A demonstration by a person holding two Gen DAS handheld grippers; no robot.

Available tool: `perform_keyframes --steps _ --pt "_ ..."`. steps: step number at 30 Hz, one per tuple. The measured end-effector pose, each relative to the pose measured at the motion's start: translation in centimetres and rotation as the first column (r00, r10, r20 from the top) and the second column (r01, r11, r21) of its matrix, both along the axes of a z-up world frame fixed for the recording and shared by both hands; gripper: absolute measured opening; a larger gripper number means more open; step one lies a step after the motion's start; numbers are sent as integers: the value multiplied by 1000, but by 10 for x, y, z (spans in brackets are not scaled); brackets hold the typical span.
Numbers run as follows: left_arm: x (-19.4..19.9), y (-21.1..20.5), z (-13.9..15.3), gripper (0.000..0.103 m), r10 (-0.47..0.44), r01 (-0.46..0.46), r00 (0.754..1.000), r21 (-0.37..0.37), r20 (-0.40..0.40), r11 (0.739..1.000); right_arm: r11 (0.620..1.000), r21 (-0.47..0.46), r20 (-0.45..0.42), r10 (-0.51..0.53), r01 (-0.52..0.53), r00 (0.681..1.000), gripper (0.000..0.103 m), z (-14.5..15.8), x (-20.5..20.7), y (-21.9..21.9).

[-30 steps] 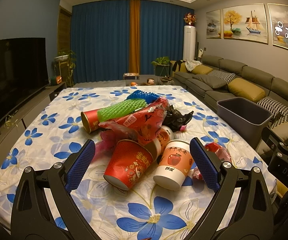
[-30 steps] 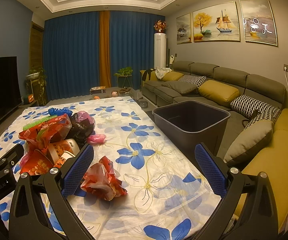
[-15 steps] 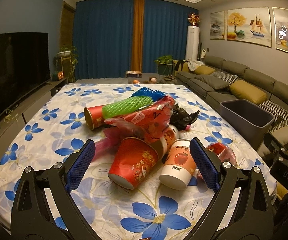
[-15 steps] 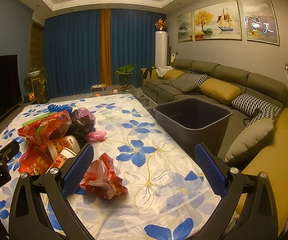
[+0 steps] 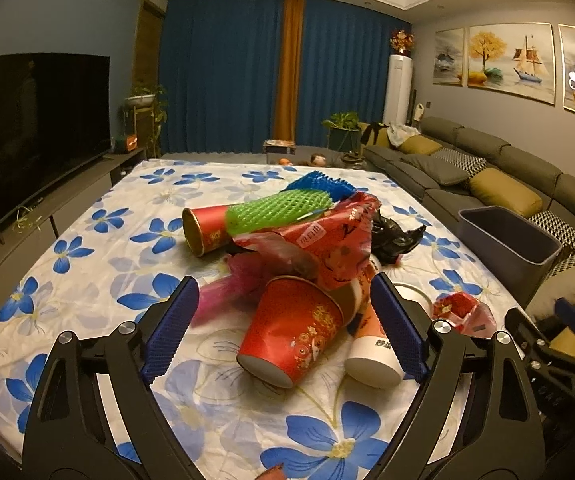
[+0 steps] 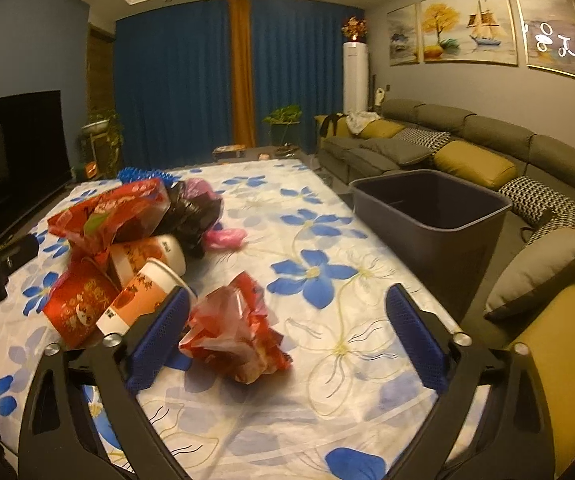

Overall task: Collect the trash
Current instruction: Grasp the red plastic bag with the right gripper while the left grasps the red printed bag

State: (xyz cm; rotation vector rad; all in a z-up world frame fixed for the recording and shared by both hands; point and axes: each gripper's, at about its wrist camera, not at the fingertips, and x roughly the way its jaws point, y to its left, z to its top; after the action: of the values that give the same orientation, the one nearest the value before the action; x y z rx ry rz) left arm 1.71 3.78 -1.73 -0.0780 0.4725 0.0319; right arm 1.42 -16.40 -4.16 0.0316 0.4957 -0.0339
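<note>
A heap of trash lies on the flower-print tablecloth [image 5: 127, 248]. My left gripper [image 5: 285, 332] stands wide, its jaws closing around a tipped red paper cup [image 5: 291, 332] without touching it. A white and orange cup [image 5: 371, 356] lies by its right finger. Behind are a red tube [image 5: 207, 232] in green foam net, a red bag [image 5: 327, 240] and a black bag [image 5: 395, 236]. My right gripper [image 6: 287, 336] is also closing, with a crumpled red wrapper [image 6: 235, 328] between its fingers, near the left pad. A grey bin [image 6: 427, 216] stands empty past the table's right edge.
A grey sofa [image 6: 467, 148] with yellow cushions runs along the right wall behind the bin. A dark TV [image 5: 35, 132] on a low cabinet lines the left side. A pink scrap [image 6: 227, 238] lies beside the heap. Blue curtains close off the far end.
Both grippers have come lower and closer to the trash. The red cup now sits between the left fingers, the wrapper looms larger between the right ones, and both jaws have narrowed slightly.
</note>
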Motion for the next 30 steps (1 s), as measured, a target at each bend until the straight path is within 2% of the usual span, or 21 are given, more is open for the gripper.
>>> perform_keyframes --steps 2,4,11,13,15,18,27,30 --pt "1 -2 0 86 -3 3 1000 7 9 1000 1000 9 -12 15 -15 1000 89 -5 5 2" --pt "4 -3 0 86 -9 8 1000 12 19 1000 1000 14 -30 24 -24 999 80 -10 11 3" --pt "17 -5 -1 86 -7 6 1000 24 27 1000 997 47 -91 60 -56 994 66 -27 31 6" --pt "21 -5 -2 85 -9 8 1000 27 28 1000 996 59 -104 76 -70 992 55 -30 35 6" --pt "26 -5 -2 83 -11 11 1000 25 22 1000 994 66 -104 92 -85 990 50 -31 37 6" --pt "33 -5 -4 78 -19 19 1000 21 8 1000 992 59 -95 118 -112 988 32 -31 39 10" --pt "56 -3 -5 77 -36 36 999 -6 -23 999 988 79 -84 141 -134 986 21 -28 42 7" --pt "66 -4 -5 72 -51 51 998 -7 -44 999 988 79 -82 138 -132 987 21 -26 42 6"
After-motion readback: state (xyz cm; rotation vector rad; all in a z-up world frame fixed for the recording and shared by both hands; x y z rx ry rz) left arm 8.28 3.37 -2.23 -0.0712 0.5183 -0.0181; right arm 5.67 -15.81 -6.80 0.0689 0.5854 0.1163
